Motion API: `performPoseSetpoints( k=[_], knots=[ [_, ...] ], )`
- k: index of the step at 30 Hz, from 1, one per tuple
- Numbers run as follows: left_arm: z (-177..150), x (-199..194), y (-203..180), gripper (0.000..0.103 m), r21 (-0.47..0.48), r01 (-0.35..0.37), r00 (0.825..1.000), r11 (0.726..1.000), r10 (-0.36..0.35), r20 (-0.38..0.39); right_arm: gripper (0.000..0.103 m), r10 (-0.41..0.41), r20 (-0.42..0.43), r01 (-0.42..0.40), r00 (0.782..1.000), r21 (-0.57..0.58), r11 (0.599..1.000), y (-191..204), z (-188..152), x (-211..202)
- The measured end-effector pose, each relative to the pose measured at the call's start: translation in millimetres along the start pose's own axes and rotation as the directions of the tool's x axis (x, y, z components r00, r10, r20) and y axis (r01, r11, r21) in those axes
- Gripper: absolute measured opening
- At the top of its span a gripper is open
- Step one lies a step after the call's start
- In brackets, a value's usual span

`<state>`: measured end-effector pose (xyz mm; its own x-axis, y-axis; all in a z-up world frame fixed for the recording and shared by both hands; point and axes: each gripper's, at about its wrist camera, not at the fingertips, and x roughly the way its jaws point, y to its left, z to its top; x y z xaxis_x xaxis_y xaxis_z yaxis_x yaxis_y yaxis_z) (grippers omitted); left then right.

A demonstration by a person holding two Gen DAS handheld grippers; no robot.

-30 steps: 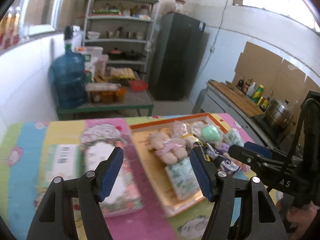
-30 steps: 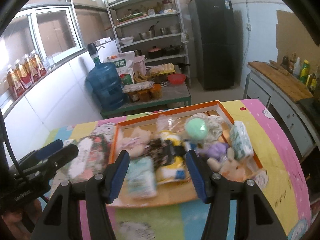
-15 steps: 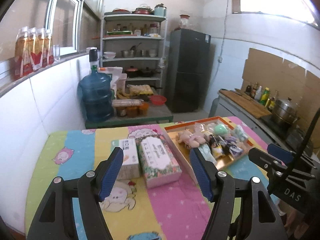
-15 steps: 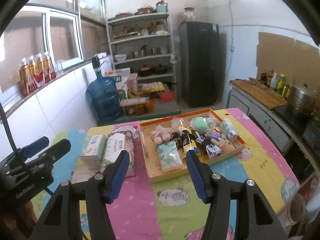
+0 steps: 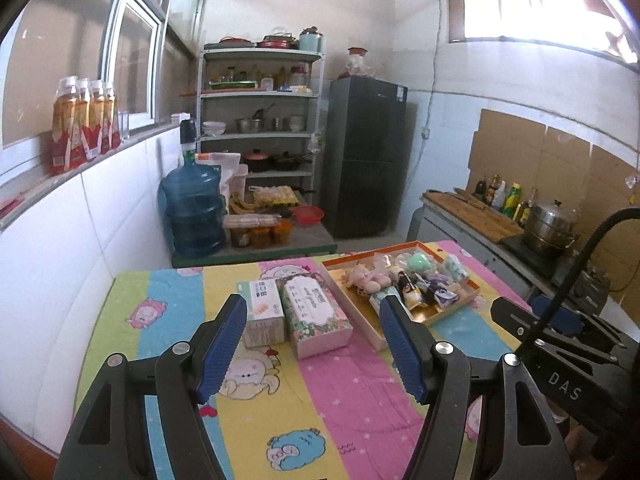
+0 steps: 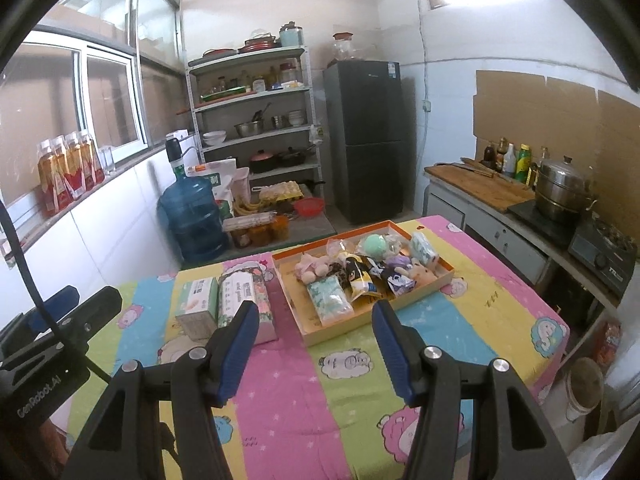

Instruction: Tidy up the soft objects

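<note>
On the table's cartoon-print cloth [image 6: 280,392] we see an orange-rimmed tray [image 6: 424,284] holding the soft things: a pink plush toy [image 6: 314,268], a mint green ball [image 6: 374,243], a teal-patterned tissue pack [image 6: 330,298], a second tissue pack [image 6: 425,251] at the far right, a purple plush [image 6: 396,264] and some dark-and-yellow packets [image 6: 358,274] (too jumbled to name each). We have the right gripper [image 6: 314,340] up above the near part of the table, blue-padded jaws spread wide, nothing between them; the tray lies ahead of it and slightly right, well apart. The left gripper [image 5: 312,344] is likewise spread and empty; in its view the tray [image 5: 364,330] sits ahead to the right, its near corner lining up just beyond the right finger. Left of the tray, just beside it, a floral tissue box [image 5: 316,314] and a smaller white-green box [image 5: 264,312] lie side by side, touching or nearly so. Each gripper shows at the edge of the other's view.
</note>
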<state>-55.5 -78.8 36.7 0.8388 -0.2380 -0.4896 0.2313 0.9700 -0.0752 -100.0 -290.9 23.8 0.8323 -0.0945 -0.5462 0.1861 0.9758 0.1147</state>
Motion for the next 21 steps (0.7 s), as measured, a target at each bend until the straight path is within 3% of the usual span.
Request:
performPoseSetpoints(
  k=[21],
  knots=[
    [-19.8,-29.2,2.6,0.070,0.001,0.003,1.000,1.000,-0.003,-0.001,0.059,-0.004,0.014,0.005,1.000,-0.039,0.999,15.7,-17.3,-29.3]
  ],
)
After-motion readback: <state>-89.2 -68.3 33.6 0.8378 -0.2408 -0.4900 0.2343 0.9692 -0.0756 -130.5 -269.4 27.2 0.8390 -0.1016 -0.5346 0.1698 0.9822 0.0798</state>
